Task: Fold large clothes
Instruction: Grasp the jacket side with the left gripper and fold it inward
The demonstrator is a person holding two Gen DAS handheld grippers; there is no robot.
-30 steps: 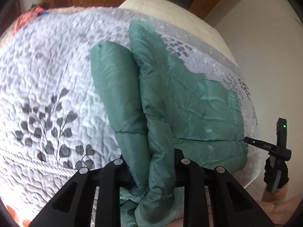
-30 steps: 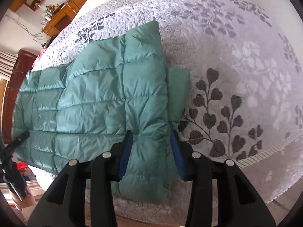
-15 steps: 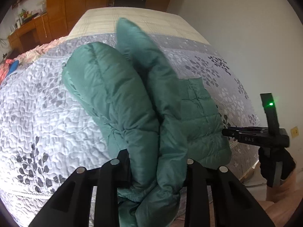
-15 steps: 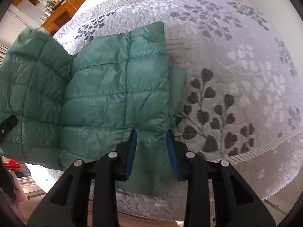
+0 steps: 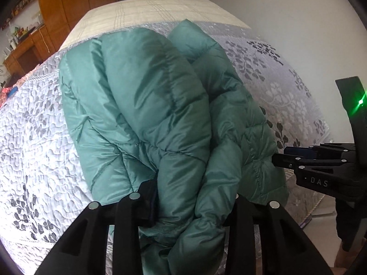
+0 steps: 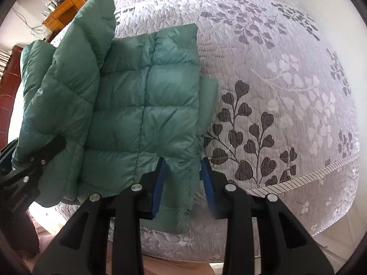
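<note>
A green puffer jacket [image 5: 142,105] lies on the bed's grey floral quilt [image 5: 34,137]. My left gripper [image 5: 195,197] has a thick bunch of the jacket between its fingers and holds that end lifted above the rest. Its jaws are opening, with the fabric still pressed between them. In the right wrist view the jacket [image 6: 142,105] lies flat, and the lifted part hangs over its left side beside my left gripper [image 6: 57,144]. My right gripper [image 6: 183,178] is shut on the jacket's near edge between blue pads [image 6: 158,183]. It also shows in the left wrist view as the right gripper [image 5: 282,158], close to the jacket.
The quilt [image 6: 275,91] ends at a striped border [image 6: 321,171] near the bed's front edge. A bare cream mattress [image 5: 149,11] lies beyond the quilt. A wooden wardrobe [image 5: 68,4] and desk [image 5: 23,52] stand behind, and a white wall [image 5: 286,11] runs along the right.
My left gripper has carried its end of the jacket up and across toward my right gripper, doubling it over. My right gripper stayed put and narrowed on the near edge.
</note>
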